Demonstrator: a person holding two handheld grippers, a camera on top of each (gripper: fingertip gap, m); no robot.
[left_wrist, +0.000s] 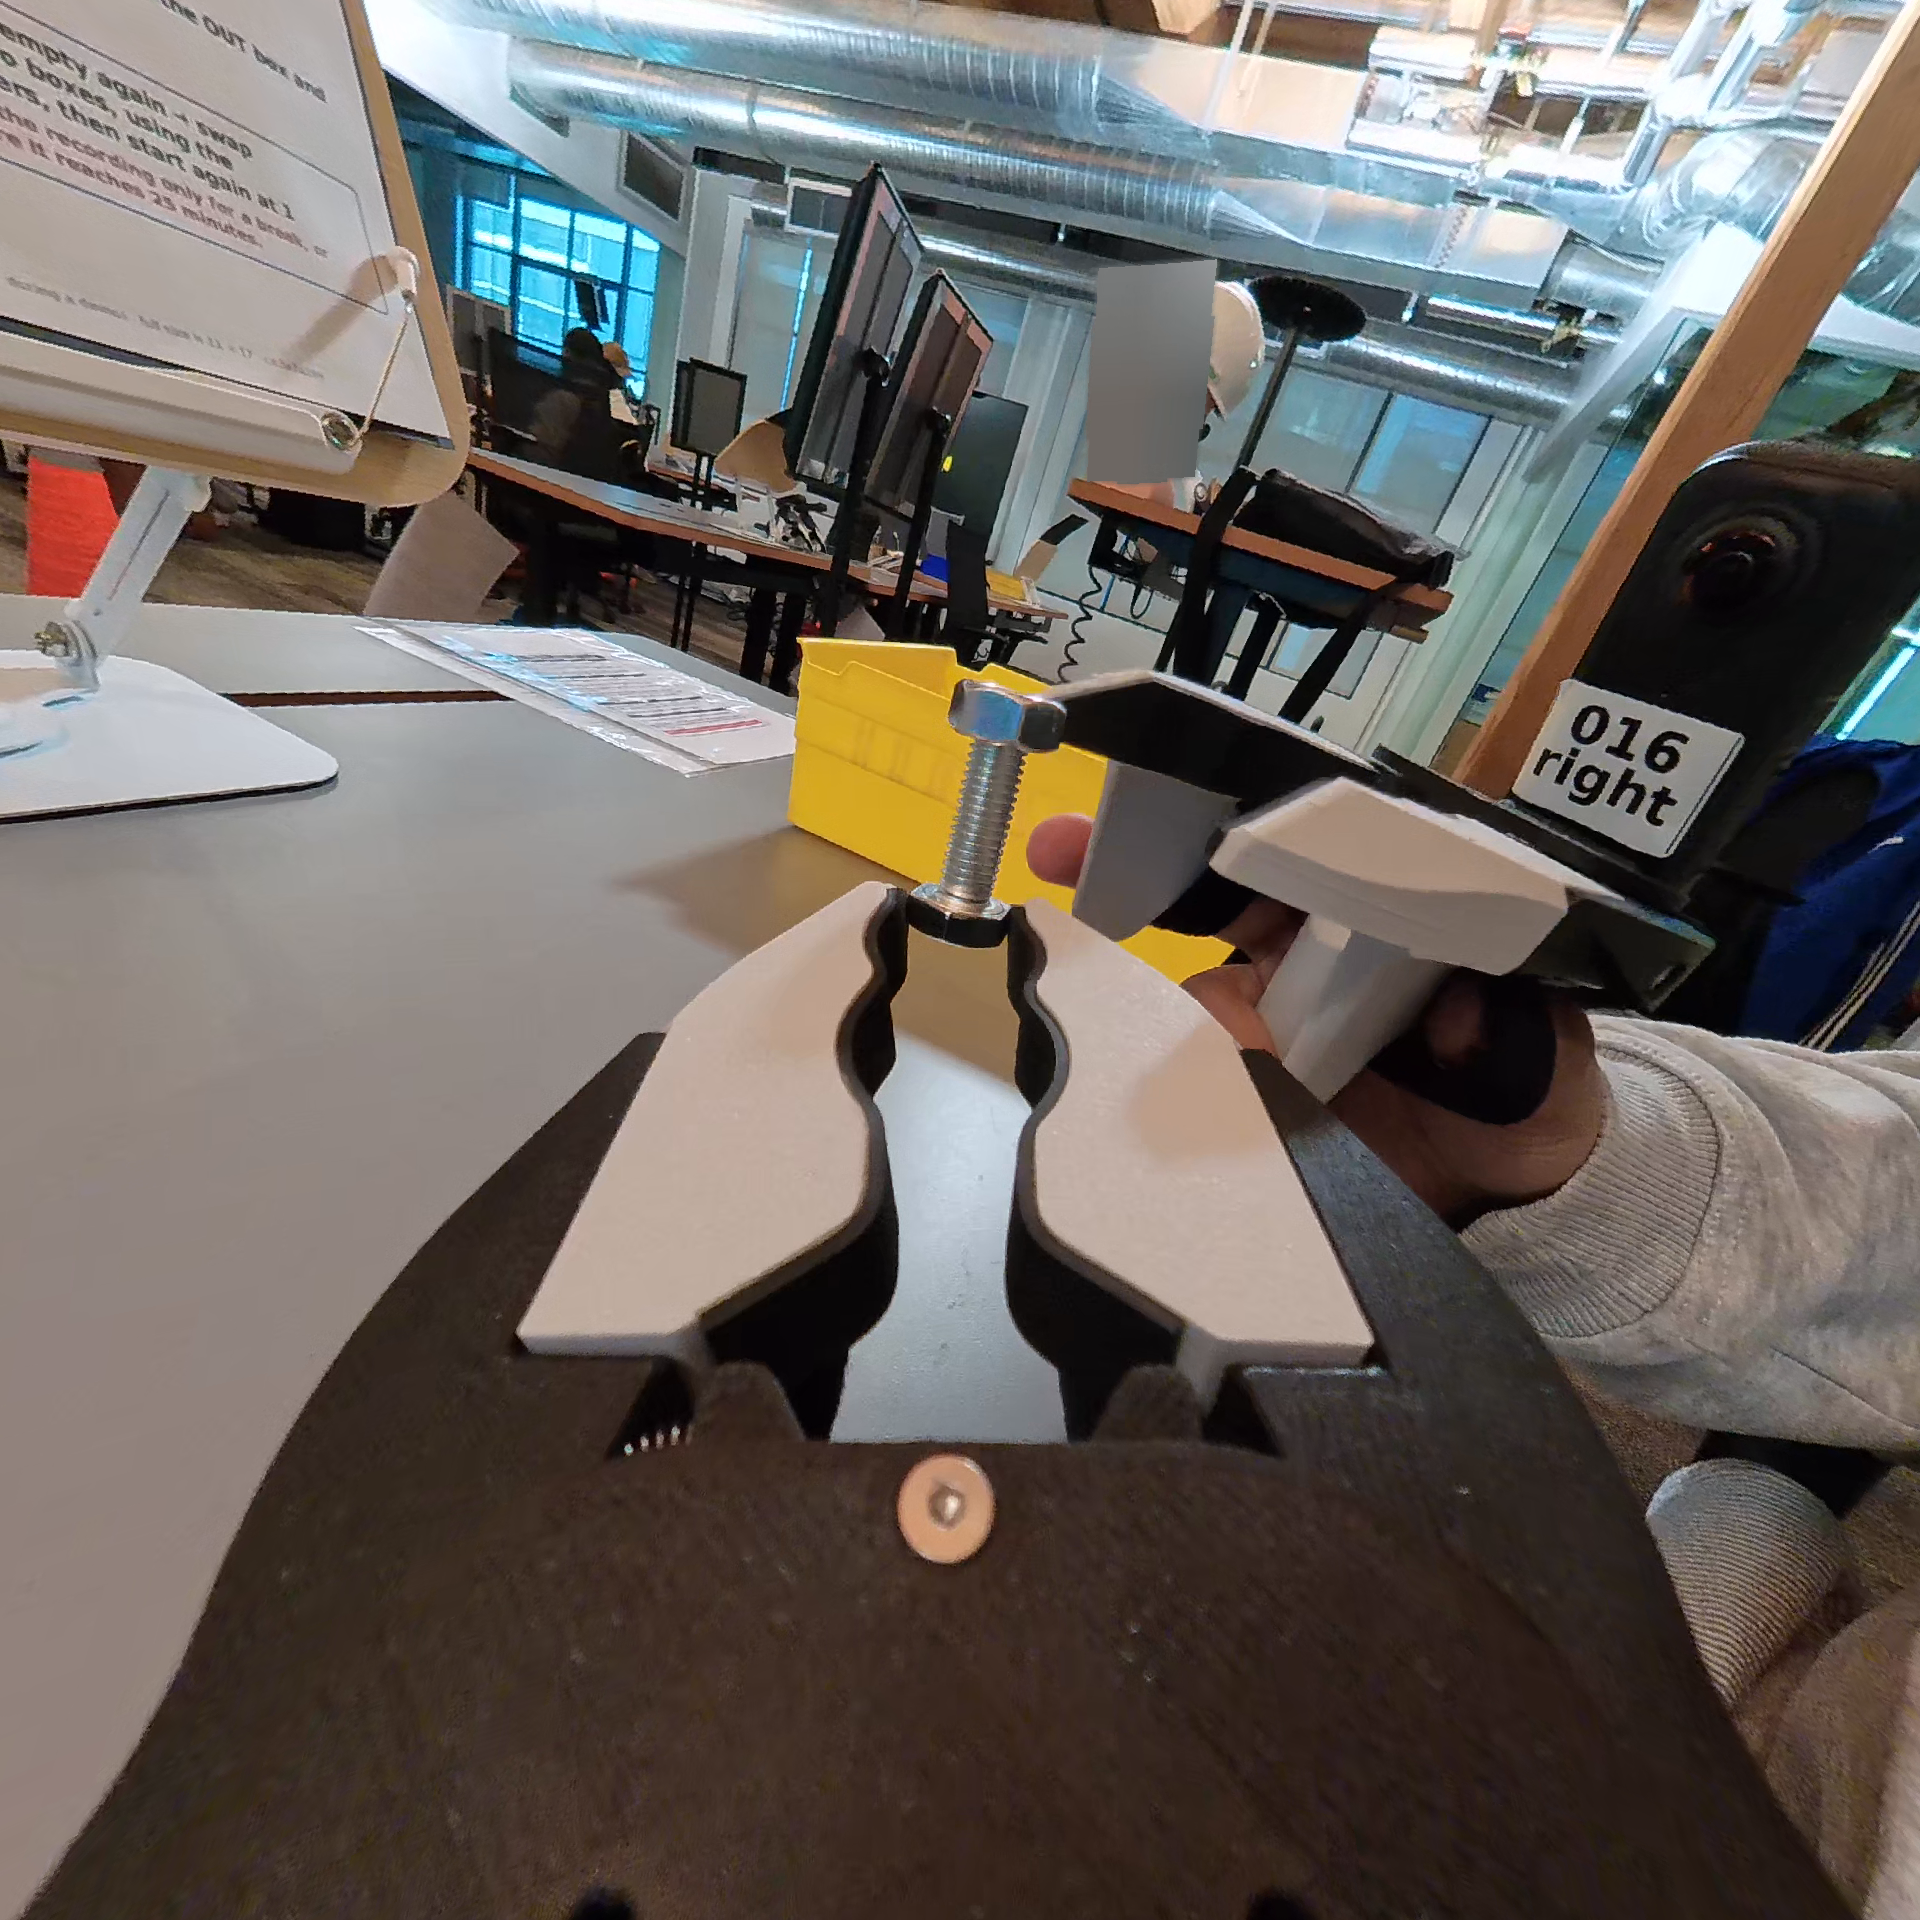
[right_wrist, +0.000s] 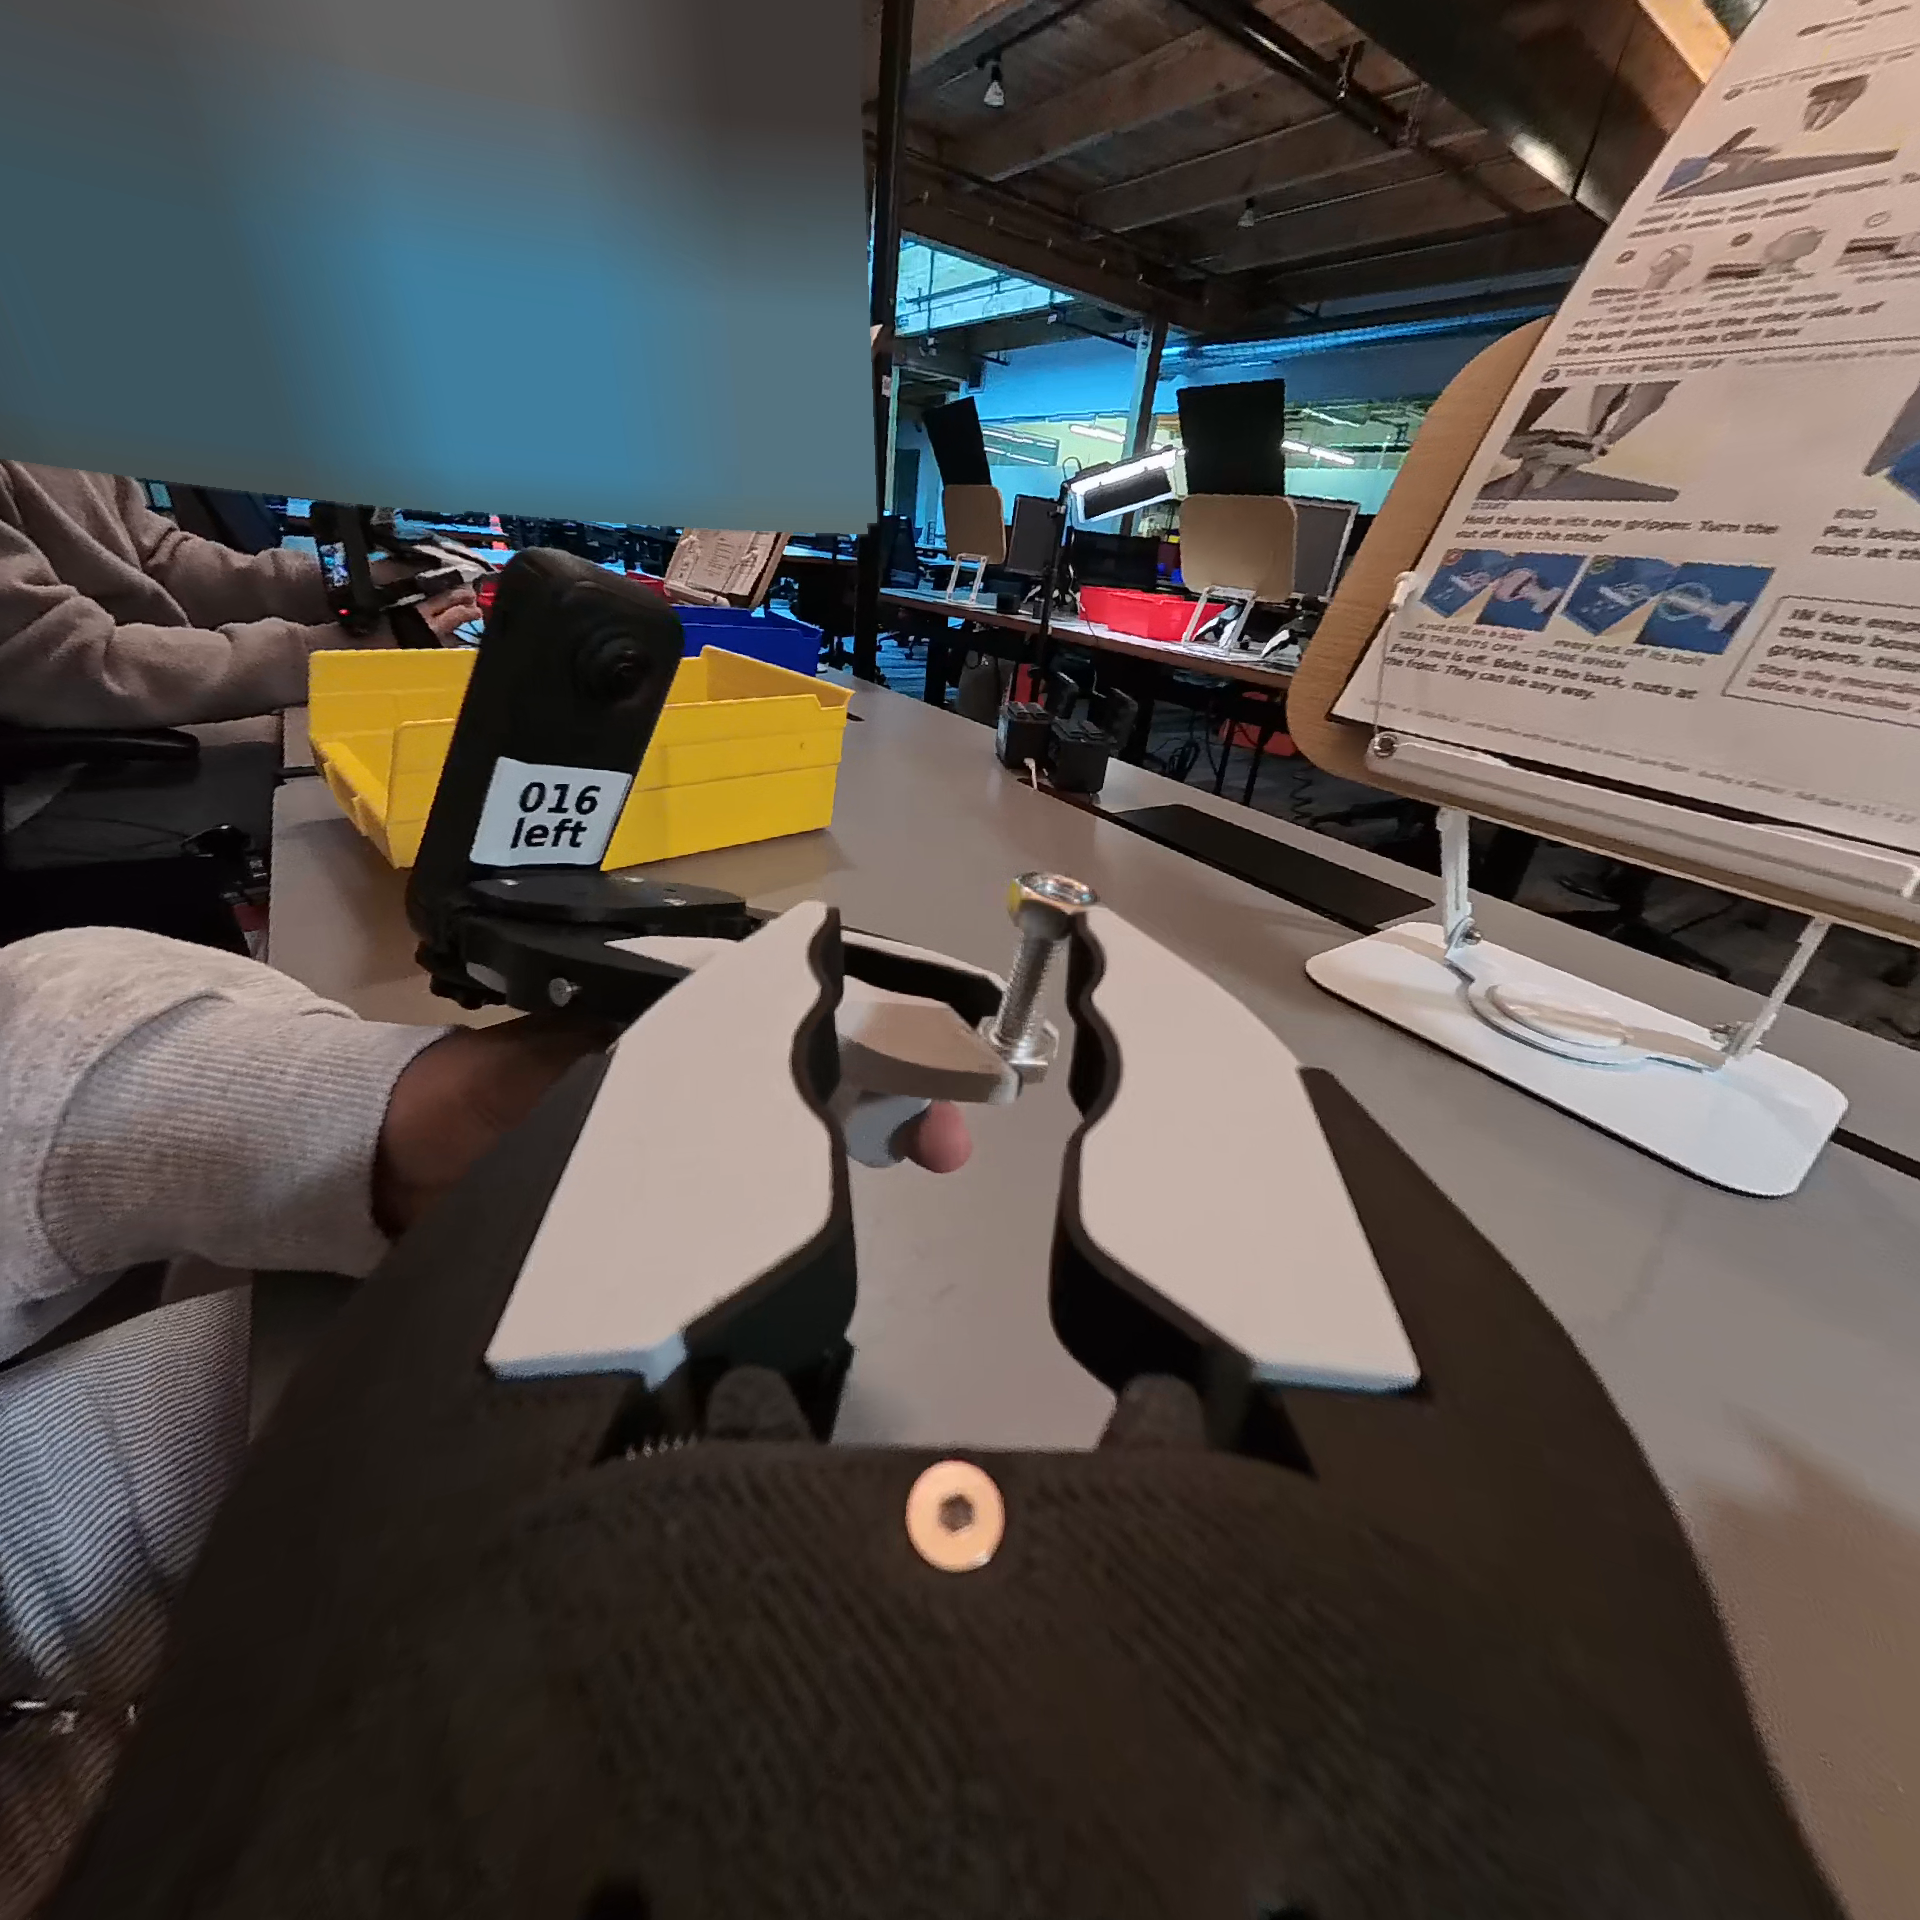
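While left gripper (left_wrist: 956, 925) clamps nut (left_wrist: 957, 920), right gripper (right_wrist: 954, 961) jaws flank bolt (left_wrist: 987, 795) (head uppermost).

The desk (left_wrist: 312, 987) was a flat, matte grey surface with a dark seam running across it toward its far side. A yellow plastic bin (left_wrist: 883, 769) sat on it near the far edge, open at the top, its inside hidden from both views. A white flat-based stand (right_wrist: 1579, 1060) rested on the desk to one side, carrying a tilted board with a printed instruction sheet clipped to it. Beyond the seam, a sheet in a clear plastic sleeve (left_wrist: 592, 686) lay flat on the desk, near the bin and apart from the stand's base. Faint scuff marks showed on the grey top in the right wrist view.
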